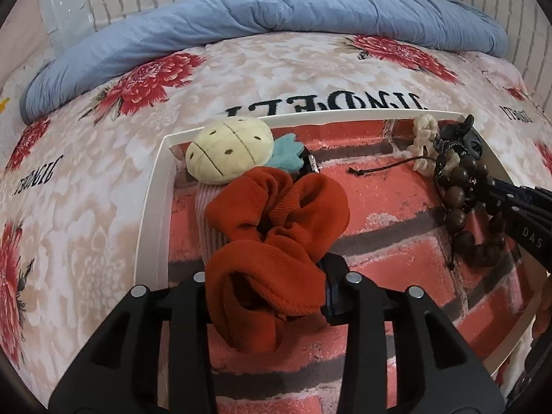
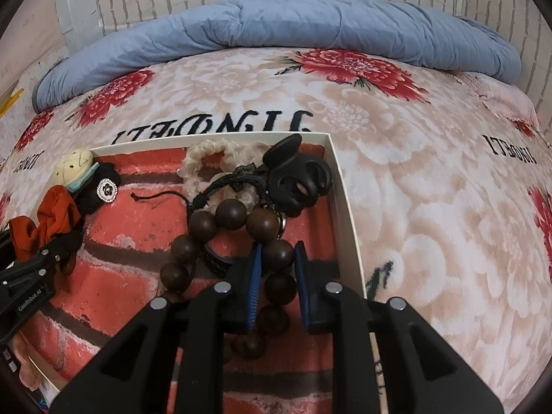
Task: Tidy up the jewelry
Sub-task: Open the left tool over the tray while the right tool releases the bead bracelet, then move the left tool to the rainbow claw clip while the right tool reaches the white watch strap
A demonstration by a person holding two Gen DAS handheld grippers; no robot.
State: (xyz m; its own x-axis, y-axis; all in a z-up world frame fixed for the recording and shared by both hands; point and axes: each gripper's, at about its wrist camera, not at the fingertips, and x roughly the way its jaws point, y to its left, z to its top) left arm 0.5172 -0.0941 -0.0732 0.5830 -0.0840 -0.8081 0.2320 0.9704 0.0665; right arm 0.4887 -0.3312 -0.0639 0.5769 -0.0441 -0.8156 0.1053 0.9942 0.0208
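Observation:
A white tray [image 1: 155,207] with a red-brick printed floor lies on the bed. An orange scrunchie [image 1: 276,214] rests on the tray floor. Its near loop sits puffy and unpinched between the fingers of my left gripper [image 1: 269,276], which is open. In the right wrist view my right gripper [image 2: 277,245] is shut on a brown wooden bead bracelet [image 2: 231,212]. Its blue pads [image 2: 255,276] press on beads near the tray's right wall [image 2: 345,207]. The bracelet [image 1: 459,214] and the right gripper's fingers [image 1: 500,189] also show at the right of the left wrist view.
In the tray lie a cream pineapple plush [image 1: 227,151], a cream scrunchie [image 2: 207,158], a black claw clip [image 2: 296,179], a black cord bracelet [image 2: 234,183] and a black hair tie with a flower charm [image 2: 107,189]. A floral blanket [image 1: 86,189] surrounds the tray. A blue duvet [image 1: 276,10] lies behind.

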